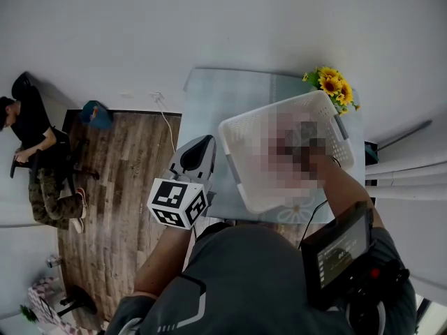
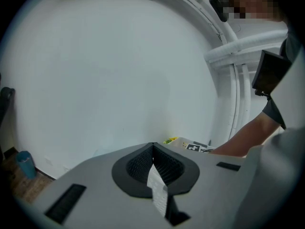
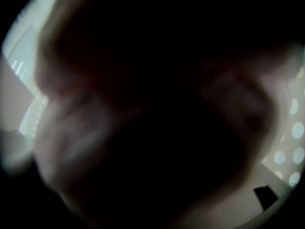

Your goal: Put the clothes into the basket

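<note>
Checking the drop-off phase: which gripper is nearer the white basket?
Right. The right gripper reaches down inside the basket. The left gripper hangs outside it, beside its left wall.

Wall: plain white, evenly and softly lit.

Floor: brown wood-pattern planks, seen at the left of the head view.

Table: pale grey-blue top, set against the wall.

Sunflowers: yellow, at the table's far right corner.

Cable: white, runs from the wall base across the floor, just beside the table.

Blue container: stands on the floor at the wall.

Person: seated at the far left, in a dark top.

White folds: at the right edge; whether curtain or panel cannot be told.
</note>
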Action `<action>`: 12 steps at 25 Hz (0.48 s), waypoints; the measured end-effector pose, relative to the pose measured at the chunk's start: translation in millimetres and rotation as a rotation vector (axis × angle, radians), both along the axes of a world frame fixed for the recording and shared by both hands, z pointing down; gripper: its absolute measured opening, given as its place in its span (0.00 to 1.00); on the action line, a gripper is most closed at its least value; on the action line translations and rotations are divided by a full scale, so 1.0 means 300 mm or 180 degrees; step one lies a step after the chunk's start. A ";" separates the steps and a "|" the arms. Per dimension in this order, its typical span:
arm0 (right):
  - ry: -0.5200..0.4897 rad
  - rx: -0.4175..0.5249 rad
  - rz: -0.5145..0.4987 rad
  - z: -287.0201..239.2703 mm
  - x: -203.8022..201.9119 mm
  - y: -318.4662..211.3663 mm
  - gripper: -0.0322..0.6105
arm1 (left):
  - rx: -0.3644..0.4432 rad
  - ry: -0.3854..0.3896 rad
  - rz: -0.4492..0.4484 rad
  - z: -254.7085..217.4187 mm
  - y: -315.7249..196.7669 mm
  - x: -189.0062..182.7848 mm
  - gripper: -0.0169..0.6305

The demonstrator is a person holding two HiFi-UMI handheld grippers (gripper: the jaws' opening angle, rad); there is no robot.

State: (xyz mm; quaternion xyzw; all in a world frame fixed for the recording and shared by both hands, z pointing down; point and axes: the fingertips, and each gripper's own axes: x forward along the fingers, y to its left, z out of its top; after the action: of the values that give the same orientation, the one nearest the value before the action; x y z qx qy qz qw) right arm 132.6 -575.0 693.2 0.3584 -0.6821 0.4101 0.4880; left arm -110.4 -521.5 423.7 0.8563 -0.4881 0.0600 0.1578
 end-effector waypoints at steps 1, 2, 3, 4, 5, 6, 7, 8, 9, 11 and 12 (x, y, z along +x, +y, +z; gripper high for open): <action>-0.0012 -0.0009 0.0007 0.000 0.000 0.000 0.60 | -0.0001 -0.0004 0.0003 -0.002 0.007 -0.001 0.04; -0.0028 -0.0019 0.0014 0.001 0.001 0.000 0.61 | 0.0002 -0.0008 0.0005 -0.004 0.013 -0.001 0.04; -0.0042 -0.0027 0.0021 0.001 0.002 -0.002 0.61 | 0.0010 -0.0015 0.0005 -0.008 0.019 -0.003 0.04; -0.0052 -0.0027 0.0025 0.001 0.003 -0.002 0.62 | 0.0023 -0.0025 0.0003 -0.013 0.026 -0.004 0.04; -0.0058 -0.0019 0.0026 0.001 0.003 -0.002 0.62 | 0.0038 -0.0036 0.0000 -0.019 0.033 -0.006 0.04; -0.0064 -0.0007 0.0024 -0.001 0.003 0.000 0.63 | 0.0054 -0.0046 0.0000 -0.027 0.040 -0.008 0.04; -0.0070 0.0005 0.0023 -0.005 0.004 0.001 0.64 | 0.0069 -0.0053 0.0002 -0.035 0.048 -0.009 0.04; -0.0075 0.0014 0.0020 -0.011 0.005 0.003 0.65 | 0.0085 -0.0056 0.0007 -0.042 0.056 -0.008 0.04; -0.0074 0.0022 0.0014 -0.021 0.008 0.004 0.66 | 0.0099 -0.0058 0.0011 -0.050 0.064 -0.007 0.04; -0.0055 0.0064 -0.0014 -0.051 0.009 0.003 0.68 | 0.0123 -0.0054 0.0004 -0.062 0.083 -0.005 0.04; -0.0050 0.0103 -0.0030 -0.072 0.010 0.002 0.68 | 0.0132 -0.0049 0.0001 -0.068 0.094 -0.001 0.04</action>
State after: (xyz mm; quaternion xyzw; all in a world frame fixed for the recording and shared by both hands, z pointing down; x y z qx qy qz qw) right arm 135.5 -574.5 671.7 0.3597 -0.6942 0.3994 0.4786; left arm -110.7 -493.4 403.3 0.8590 -0.4903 0.0565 0.1363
